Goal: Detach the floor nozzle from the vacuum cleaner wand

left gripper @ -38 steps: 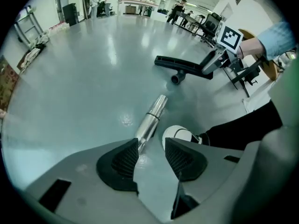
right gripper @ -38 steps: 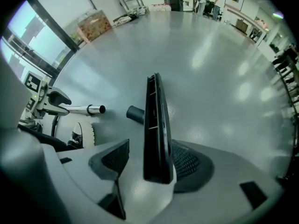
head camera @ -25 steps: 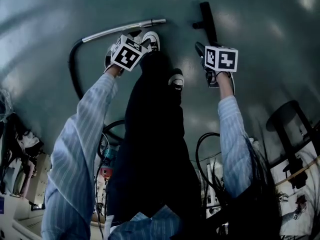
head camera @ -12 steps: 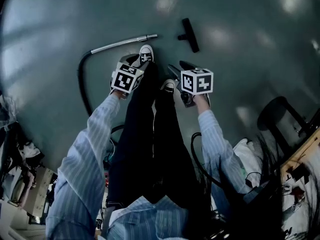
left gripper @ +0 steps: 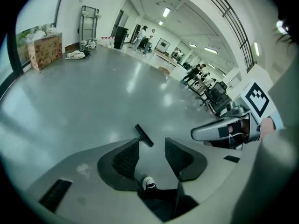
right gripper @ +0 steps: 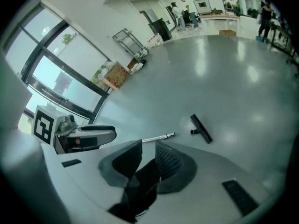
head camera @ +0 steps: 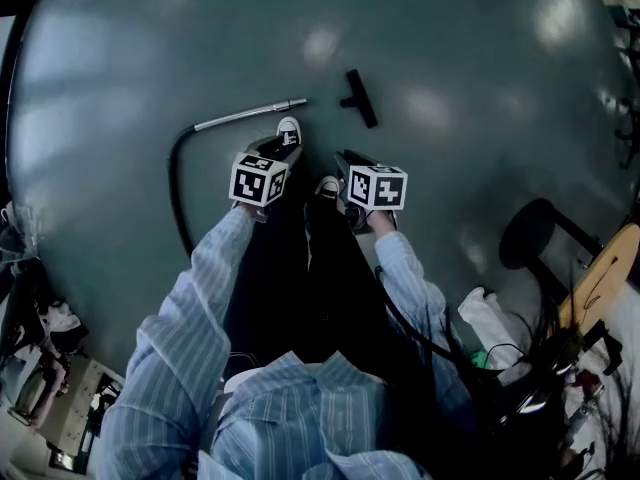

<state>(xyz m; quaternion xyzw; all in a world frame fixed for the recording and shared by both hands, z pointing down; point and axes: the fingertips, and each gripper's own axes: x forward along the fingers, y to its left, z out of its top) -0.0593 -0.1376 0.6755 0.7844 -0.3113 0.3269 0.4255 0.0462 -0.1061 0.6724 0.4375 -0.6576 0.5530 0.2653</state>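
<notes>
The black floor nozzle (head camera: 358, 98) lies on the grey floor, apart from the silver wand (head camera: 250, 115), whose black hose (head camera: 178, 188) curves off to the left. Both grippers hang high above the floor, over the person's shoes. My left gripper (head camera: 277, 150) is open with nothing between its jaws; in its own view (left gripper: 152, 148) the nozzle (left gripper: 144, 135) shows far below. My right gripper (head camera: 346, 164) has just been closing; in its own view (right gripper: 148, 153) a narrow gap remains and nothing is between the pads. Beyond it lie the wand (right gripper: 159, 137) and the nozzle (right gripper: 201, 128).
A black stool (head camera: 530, 233), a white bag (head camera: 490, 323) and cables crowd the lower right near the person. A cardboard box (left gripper: 45, 50) stands by the wall, a metal cart (right gripper: 126, 38) and people (left gripper: 145, 34) far off.
Both grippers have risen well away from the floor and drawn closer together. The nozzle, wand and hose now look smaller and farther off; they lie where they were.
</notes>
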